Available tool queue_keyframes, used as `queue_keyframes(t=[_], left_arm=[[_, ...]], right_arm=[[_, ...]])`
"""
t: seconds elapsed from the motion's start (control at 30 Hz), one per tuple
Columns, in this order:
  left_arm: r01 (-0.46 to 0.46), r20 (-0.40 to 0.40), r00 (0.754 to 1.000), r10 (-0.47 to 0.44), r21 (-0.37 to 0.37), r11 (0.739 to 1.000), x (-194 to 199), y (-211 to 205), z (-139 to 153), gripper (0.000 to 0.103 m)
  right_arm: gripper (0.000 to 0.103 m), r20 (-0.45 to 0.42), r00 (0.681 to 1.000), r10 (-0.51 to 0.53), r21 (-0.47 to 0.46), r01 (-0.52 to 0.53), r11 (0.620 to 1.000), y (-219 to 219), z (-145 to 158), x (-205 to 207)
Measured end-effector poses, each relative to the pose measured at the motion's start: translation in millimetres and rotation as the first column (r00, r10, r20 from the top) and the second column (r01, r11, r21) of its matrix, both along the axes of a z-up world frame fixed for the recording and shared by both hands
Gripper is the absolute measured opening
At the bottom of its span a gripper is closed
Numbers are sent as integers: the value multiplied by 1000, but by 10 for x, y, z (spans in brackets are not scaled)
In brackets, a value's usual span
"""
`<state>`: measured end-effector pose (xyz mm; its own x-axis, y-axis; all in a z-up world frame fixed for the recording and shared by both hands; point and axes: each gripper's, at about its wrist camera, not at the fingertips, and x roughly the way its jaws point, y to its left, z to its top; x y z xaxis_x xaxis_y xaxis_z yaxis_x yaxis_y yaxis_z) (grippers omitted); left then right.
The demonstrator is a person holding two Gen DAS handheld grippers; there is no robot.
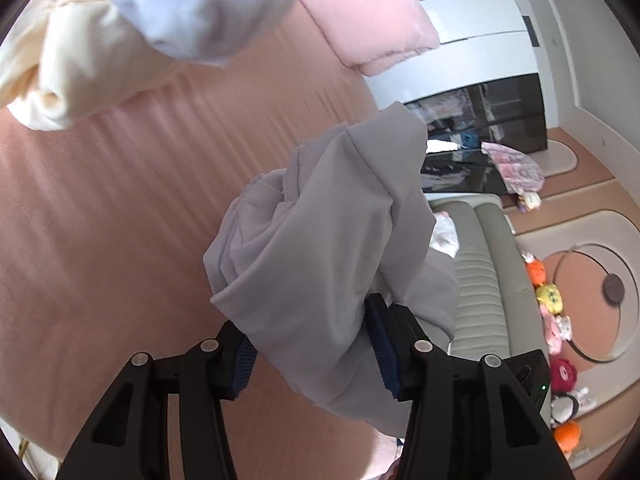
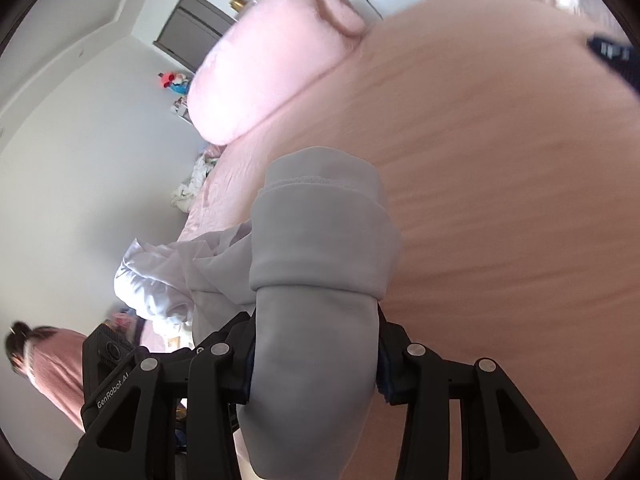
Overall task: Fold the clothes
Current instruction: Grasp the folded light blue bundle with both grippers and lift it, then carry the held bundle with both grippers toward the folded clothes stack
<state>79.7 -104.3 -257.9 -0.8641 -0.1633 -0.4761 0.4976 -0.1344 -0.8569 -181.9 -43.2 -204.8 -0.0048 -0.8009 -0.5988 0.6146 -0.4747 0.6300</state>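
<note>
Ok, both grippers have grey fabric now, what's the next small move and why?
Probably draw both grippers apart. The left gripper and right gripper each clamp bunched grey garment above the pink bed, so spreading should open it flat.

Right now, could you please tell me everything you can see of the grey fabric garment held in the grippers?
The grey fabric garment is soft, matte, sweatshirt-like cloth with stitched seams and a hemmed edge. It is bunched and crumpled, lifted above the pink bedsheet. The left gripper and right gripper each pinch a fold between blue pads.
</note>
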Motion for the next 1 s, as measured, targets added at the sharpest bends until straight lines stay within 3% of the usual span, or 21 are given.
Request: queue_keyframes(t=[0.2, 0.4, 0.53, 0.67, 0.83, 1.0], left_arm=[[66, -53, 996, -68, -34, 997, -100, 29, 253, 47], [89, -114, 988, -101, -103, 991, 8, -117, 687, 47], [79, -163, 982, -97, -116, 990, 165, -383, 976, 47], [67, -140, 985, -97, -204, 977, 404, -652, 1334, 47], [63, -91, 992, -91, -276, 959, 749, -1002, 1735, 47], [28, -54, 997, -46, -297, 955, 1074, -1216, 1927, 47]], right_arm=[[43, -78, 996, -51, -2, 51, 999, 299, 313, 4], [43, -128, 988, -84, -38, 80, 996, 245, 806, 49], [43, -195, 979, -65, -48, 56, 997, -26, 1215, 166], [43, -225, 973, -41, -89, 22, 996, -379, 1536, 316], [43, -185, 983, -6, -157, -23, 987, -855, 1803, 483], [43, -150, 987, 64, -196, -93, 976, -1326, 1920, 706]])
